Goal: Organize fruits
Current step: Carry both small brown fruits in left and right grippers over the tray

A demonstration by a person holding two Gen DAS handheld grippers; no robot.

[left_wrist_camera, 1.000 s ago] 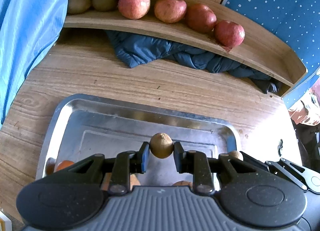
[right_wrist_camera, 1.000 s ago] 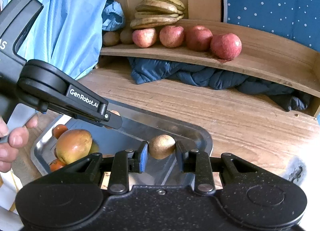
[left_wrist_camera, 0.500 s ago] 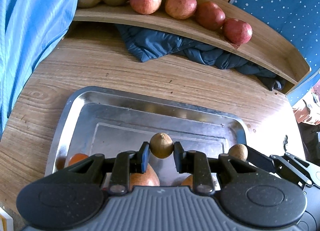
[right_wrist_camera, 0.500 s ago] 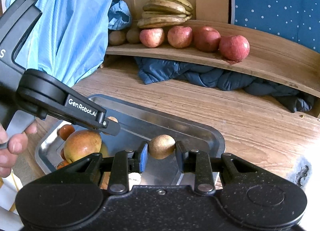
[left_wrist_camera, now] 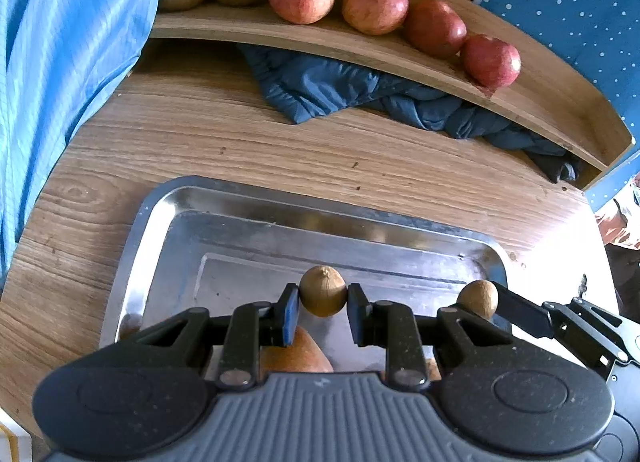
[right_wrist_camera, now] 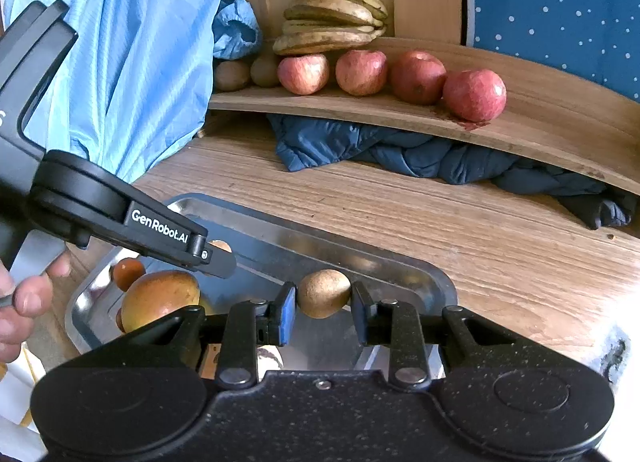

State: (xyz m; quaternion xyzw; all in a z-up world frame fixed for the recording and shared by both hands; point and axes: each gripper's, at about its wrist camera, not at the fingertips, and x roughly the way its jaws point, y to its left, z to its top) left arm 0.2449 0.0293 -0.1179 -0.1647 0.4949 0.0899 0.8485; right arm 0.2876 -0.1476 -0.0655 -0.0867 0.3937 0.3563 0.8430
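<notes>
Pinching one small brown fruit [left_wrist_camera: 322,296] in left gripper [left_wrist_camera: 322,306] jaws, another brown fruit [right_wrist_camera: 323,294] in right gripper [right_wrist_camera: 323,309] jaws, above steel tray [left_wrist_camera: 280,205].

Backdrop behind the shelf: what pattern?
Dark blue backdrop with small white dots; clearest in the right wrist view.

Both wrist views close, angled down over metal tray [left_wrist_camera: 136,246]; share fruit shelf [right_wrist_camera: 540,117] behind, apparently.

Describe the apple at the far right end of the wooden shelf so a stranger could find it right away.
Start at the curved wooden shelf above the table, where bananas top a row of red apples. The end apple sits rightmost, nearest the dotted blue wall, with a reddish stain on the wood beside it.
</notes>
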